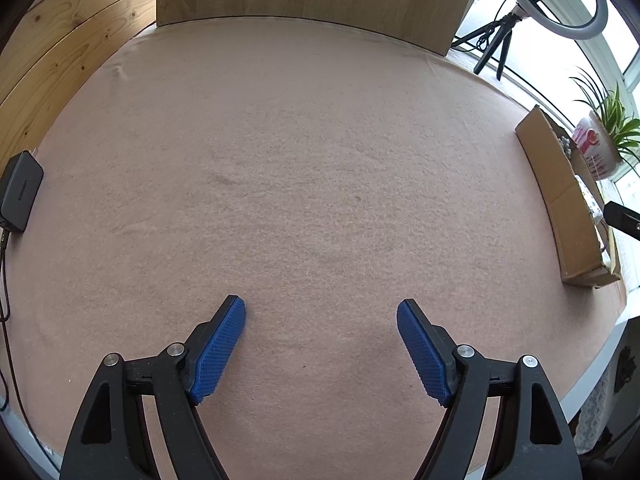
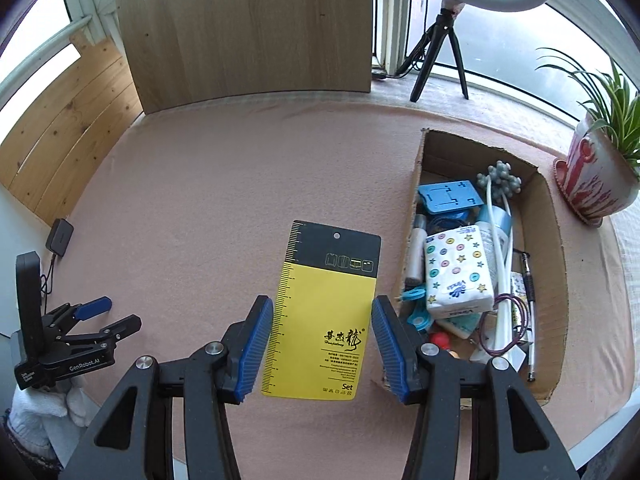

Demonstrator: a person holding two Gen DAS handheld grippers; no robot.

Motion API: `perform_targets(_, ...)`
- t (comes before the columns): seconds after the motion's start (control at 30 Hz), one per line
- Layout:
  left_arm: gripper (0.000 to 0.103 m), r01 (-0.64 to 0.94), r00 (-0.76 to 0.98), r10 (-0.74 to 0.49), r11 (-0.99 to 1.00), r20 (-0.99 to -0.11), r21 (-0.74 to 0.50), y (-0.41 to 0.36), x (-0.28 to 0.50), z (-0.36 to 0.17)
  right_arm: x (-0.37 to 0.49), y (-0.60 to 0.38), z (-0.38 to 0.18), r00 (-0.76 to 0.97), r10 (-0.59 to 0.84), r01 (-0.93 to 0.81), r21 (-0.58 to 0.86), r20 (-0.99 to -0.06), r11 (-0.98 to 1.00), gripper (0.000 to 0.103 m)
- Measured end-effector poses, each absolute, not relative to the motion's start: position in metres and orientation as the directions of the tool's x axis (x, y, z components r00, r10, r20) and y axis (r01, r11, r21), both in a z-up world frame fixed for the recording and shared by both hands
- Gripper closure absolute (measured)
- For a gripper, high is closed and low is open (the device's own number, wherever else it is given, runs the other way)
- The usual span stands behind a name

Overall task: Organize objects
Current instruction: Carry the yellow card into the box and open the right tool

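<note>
A yellow and black card [image 2: 324, 312] with a ruler scale along its edge sits between the blue pads of my right gripper [image 2: 322, 344], which is shut on its two side edges above the pink cloth. To its right lies an open cardboard box [image 2: 558, 248] with several items inside, among them a tissue pack [image 2: 456, 276] and a blue plastic plate [image 2: 450, 197]. My left gripper [image 1: 320, 320] stands open over bare cloth with nothing between its fingers. In the right wrist view the left gripper [image 2: 118, 314] is at the far left, held by a white-gloved hand [image 2: 40, 408].
A pink cloth [image 1: 300, 160] covers the table. A wooden board [image 2: 248, 28] stands at the back. A black adapter [image 1: 20, 192] with a cable lies at the left edge. A potted plant [image 2: 596, 176] and a ring light on a tripod [image 2: 440, 40] stand on the sill.
</note>
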State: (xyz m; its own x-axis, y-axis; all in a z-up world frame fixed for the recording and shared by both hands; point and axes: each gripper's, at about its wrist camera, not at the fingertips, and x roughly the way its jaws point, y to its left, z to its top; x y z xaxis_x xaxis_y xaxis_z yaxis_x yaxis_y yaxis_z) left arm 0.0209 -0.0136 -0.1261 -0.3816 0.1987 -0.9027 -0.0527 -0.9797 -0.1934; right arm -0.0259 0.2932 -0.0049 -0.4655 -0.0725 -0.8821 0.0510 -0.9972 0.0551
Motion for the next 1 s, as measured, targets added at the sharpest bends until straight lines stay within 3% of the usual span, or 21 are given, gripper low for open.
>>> perform_targets(0.37, 0.001, -0.053, -0.400, 0.171, -0.985, -0.901, -0.163, 0.011, 0.012, -0.134, -0.019, 0.375, 0.003, -0.481, 0.026, -0.083, 0.016, -0.876, -0.996, 0.056)
perform_targets(0.9, 0.001, -0.025, -0.411, 0.100, -0.995, -0.906, -0.098, 0.018, 0.019, -0.138, -0.021, 0.421, -0.017, -0.448, 0.044, -0.149, 0.027, -0.893, -0.988, 0.055)
perform_targets(1.0, 0.001, -0.024, -0.409, 0.095, -0.995, -0.908, -0.093, 0.016, 0.014, -0.139, -0.022, 0.422, -0.019, -0.435, 0.052, -0.156, 0.019, -0.899, -0.988, 0.048)
